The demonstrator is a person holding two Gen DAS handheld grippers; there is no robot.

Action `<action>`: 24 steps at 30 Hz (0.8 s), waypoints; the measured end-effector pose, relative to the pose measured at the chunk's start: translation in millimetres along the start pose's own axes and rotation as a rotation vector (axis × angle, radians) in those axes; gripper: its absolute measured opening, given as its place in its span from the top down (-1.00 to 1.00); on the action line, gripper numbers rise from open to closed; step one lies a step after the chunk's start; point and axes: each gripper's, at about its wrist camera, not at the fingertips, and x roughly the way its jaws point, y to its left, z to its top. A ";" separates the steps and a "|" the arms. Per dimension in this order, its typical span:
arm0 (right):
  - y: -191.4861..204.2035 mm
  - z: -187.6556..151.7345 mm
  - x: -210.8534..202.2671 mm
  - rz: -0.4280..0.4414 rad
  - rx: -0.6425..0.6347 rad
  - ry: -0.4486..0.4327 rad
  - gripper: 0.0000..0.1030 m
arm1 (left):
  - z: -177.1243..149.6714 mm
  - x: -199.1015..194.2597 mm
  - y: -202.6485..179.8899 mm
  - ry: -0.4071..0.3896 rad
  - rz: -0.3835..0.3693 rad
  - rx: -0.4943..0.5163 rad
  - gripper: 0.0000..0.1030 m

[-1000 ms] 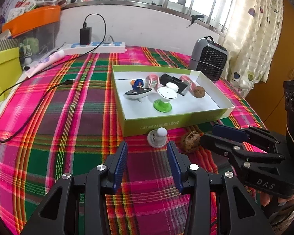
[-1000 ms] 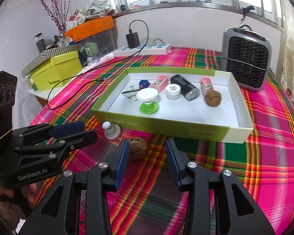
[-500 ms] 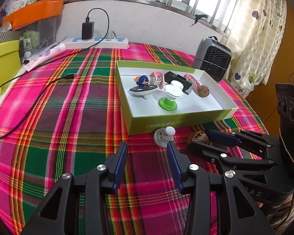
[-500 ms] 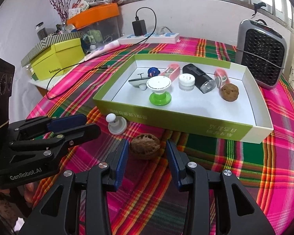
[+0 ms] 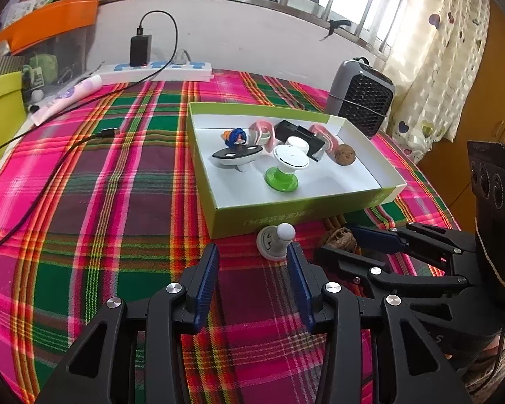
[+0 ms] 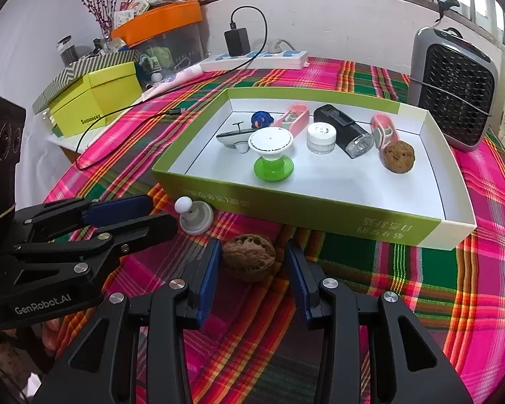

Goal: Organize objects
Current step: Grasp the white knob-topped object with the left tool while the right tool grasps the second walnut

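Note:
A brown walnut (image 6: 249, 257) lies on the plaid cloth between the fingertips of my right gripper (image 6: 254, 269). That gripper is open; its left pad is close against the shell and there is a gap on the right. A white knob (image 5: 276, 242) on a round base stands just ahead of my left gripper (image 5: 254, 269), which is open and holds nothing. Behind both stands a green box (image 5: 286, 210) with white inside, holding a second walnut (image 5: 345, 155), a green-footed white knob (image 5: 284, 168) and several small items. Each gripper shows in the other's view: the right gripper (image 5: 345, 249), the left gripper (image 6: 158, 213).
A grey heater (image 6: 454, 91) stands behind the green box (image 6: 286, 207) on the right. A power strip (image 5: 158, 69) with a black charger lies by the far wall, and its cable (image 5: 50, 175) trails over the left of the cloth. Yellow boxes (image 6: 94, 104) sit off the left edge.
My right gripper has crept forward, so the walnut went from just ahead of its tips to between them. The left gripper has barely shifted.

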 end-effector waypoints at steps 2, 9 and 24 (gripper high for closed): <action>1.3 0.0 -1.5 -0.002 -0.007 -0.005 0.34 | 0.4 1.7 -2.2 0.006 -0.002 0.007 0.22; 0.0 -0.9 -4.1 -0.017 -0.010 -0.008 0.34 | 4.8 7.6 -7.9 0.017 -0.005 0.022 0.21; -10.7 -3.9 -15.1 -0.027 0.017 -0.027 0.34 | 10.5 20.7 -19.0 0.039 0.048 0.045 0.20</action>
